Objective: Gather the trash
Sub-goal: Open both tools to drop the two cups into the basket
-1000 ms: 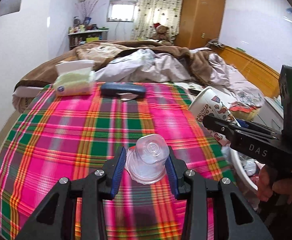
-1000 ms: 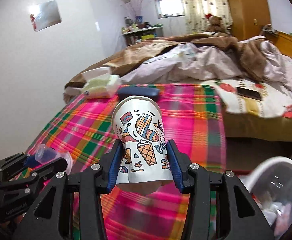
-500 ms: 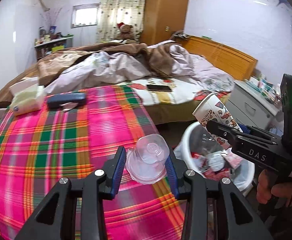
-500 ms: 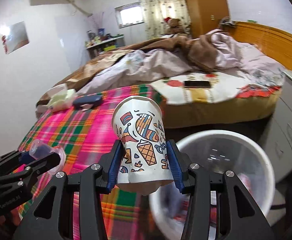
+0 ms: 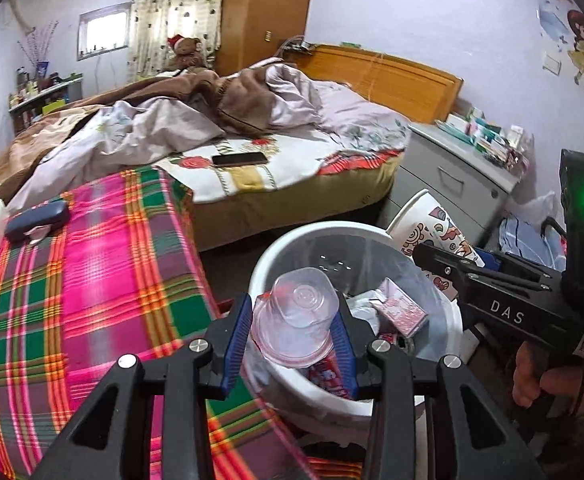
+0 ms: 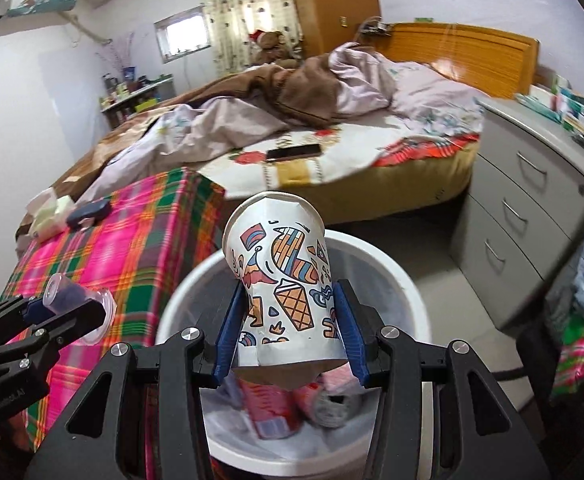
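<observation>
My left gripper (image 5: 293, 306) is shut on a clear plastic cup (image 5: 292, 332), which lies on its side over the near-left rim of a white trash bin (image 5: 292, 240). My right gripper (image 6: 289, 292) is shut on a printed paper cup (image 6: 280, 256), mouth pointing away, held above the bin (image 6: 392, 268). In the left wrist view the right gripper (image 5: 424, 252) and its paper cup (image 5: 432, 220) hang over the bin's far-right rim. In the right wrist view the left gripper (image 6: 92, 312) with the clear cup (image 6: 58, 288) sits at the bin's left.
The bin holds pink wrappers (image 5: 402, 310) and crumpled paper. Left of it a plaid-covered table (image 5: 72, 300) carries a dark case (image 5: 38, 218) and a tissue pack (image 6: 48, 212). Behind stands a bed with a phone (image 5: 239, 159); a grey drawer cabinet (image 6: 532, 208) is on the right.
Both grippers swung to the right, from over the plaid table to over the white bin, each still gripping its cup.
</observation>
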The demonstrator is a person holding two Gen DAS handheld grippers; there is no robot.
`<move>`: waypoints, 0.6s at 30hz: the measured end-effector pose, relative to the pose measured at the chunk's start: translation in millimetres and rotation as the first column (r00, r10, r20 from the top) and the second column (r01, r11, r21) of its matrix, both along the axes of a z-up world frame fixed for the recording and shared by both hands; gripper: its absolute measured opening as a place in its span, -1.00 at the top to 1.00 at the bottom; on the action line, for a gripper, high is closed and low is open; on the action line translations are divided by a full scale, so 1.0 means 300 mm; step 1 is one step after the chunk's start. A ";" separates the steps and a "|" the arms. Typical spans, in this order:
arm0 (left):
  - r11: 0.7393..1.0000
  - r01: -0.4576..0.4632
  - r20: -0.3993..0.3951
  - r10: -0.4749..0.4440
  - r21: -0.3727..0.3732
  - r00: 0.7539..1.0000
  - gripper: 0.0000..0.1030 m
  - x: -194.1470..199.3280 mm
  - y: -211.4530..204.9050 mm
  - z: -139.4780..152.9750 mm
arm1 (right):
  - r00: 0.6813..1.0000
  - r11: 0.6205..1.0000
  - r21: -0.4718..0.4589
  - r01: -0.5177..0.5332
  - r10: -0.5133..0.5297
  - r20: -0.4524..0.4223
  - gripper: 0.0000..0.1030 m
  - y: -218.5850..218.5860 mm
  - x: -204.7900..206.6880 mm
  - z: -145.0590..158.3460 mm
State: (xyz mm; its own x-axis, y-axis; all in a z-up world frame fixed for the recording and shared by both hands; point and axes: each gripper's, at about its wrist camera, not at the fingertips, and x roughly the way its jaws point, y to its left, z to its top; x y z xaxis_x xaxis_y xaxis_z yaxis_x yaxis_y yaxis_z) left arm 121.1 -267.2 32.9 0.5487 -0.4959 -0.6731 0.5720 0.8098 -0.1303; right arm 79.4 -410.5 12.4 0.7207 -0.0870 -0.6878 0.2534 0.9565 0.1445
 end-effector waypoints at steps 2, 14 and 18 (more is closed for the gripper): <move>1.000 0.014 -0.006 -0.014 0.004 1.000 0.20 -0.007 -0.024 -0.007 | 1.000 1.000 -0.014 0.008 -0.008 -0.017 0.07 -0.008 -0.004 -0.014; 0.998 0.040 -0.055 -0.037 0.045 0.998 0.20 0.006 -0.110 -0.081 | 0.993 0.999 -0.020 0.042 -0.044 -0.113 -0.03 -0.057 -0.004 -0.106; 0.998 0.039 -0.054 -0.036 0.052 0.998 -0.17 0.006 -0.118 -0.093 | 0.990 0.998 -0.036 0.054 -0.058 -0.130 -0.14 -0.065 -0.005 -0.117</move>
